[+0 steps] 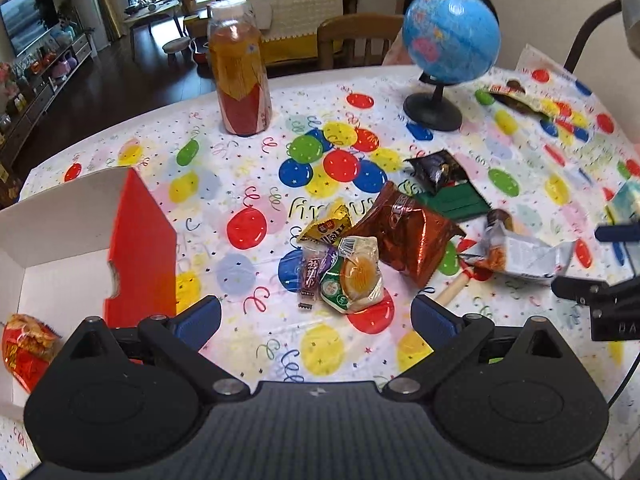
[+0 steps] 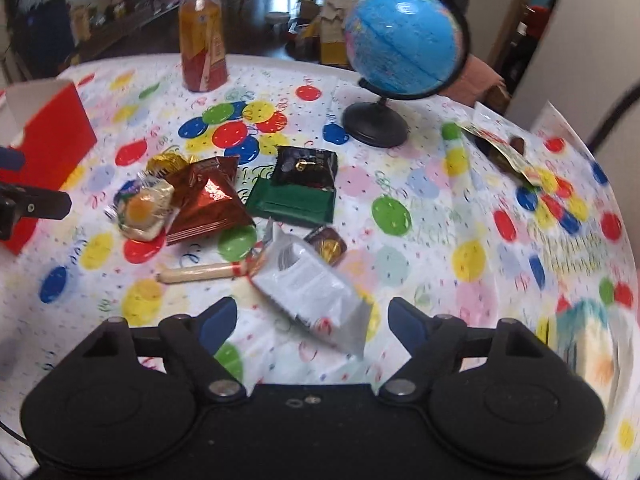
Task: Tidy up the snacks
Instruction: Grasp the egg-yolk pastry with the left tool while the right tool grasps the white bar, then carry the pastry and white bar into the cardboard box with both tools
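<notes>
- Left gripper: fingers spread wide, nothing between them, above the tabletop.
- Right gripper: fingers likewise spread, released; the corner of a silver packet lies between the tips, not gripped as far as can be seen.
- Left view: red box at 9 o'clock, open, white inside. One red snack bag lies in it at 8 o'clock.
- Snack pile, just ahead of the left fingers at 12 to 1 o'clock: a jelly cup touching a small purple candy, a yellow packet behind them, a brown foil bag beside the cup.
- Further toward 1 o'clock: a green packet with a black packet overlapping its far edge.
- Right view: a sausage stick at 11 o'clock, its end touching the silver packet.
- A small brown sweet lies just behind the silver packet.
- Rear of tabletop: bottle upright at 11 o'clock; globe on a black stand at 1 o'clock; another wrapper beyond the globe at 2 o'clock, well apart from the pile.
</notes>
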Demonstrator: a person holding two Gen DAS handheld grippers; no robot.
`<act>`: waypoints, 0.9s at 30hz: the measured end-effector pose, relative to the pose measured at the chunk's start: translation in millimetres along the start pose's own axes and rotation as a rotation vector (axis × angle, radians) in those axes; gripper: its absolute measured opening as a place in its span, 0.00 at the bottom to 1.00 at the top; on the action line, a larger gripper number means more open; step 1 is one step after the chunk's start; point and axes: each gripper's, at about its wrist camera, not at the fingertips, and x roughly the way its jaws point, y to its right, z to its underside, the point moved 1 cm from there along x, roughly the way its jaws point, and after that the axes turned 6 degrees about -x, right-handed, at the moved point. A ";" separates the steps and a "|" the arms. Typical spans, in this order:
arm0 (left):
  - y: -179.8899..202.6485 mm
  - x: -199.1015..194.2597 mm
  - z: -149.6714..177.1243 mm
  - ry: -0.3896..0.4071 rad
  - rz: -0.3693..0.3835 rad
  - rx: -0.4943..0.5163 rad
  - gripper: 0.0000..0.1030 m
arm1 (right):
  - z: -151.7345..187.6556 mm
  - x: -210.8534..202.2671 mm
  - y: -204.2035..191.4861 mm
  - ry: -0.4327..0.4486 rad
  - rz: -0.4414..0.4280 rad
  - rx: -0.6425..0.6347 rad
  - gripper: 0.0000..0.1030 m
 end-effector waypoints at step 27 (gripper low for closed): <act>49.5 88.0 4.9 0.021 0.034 0.299 0.52 | 0.6 67.5 5.7 -0.121 -0.068 -0.077 0.49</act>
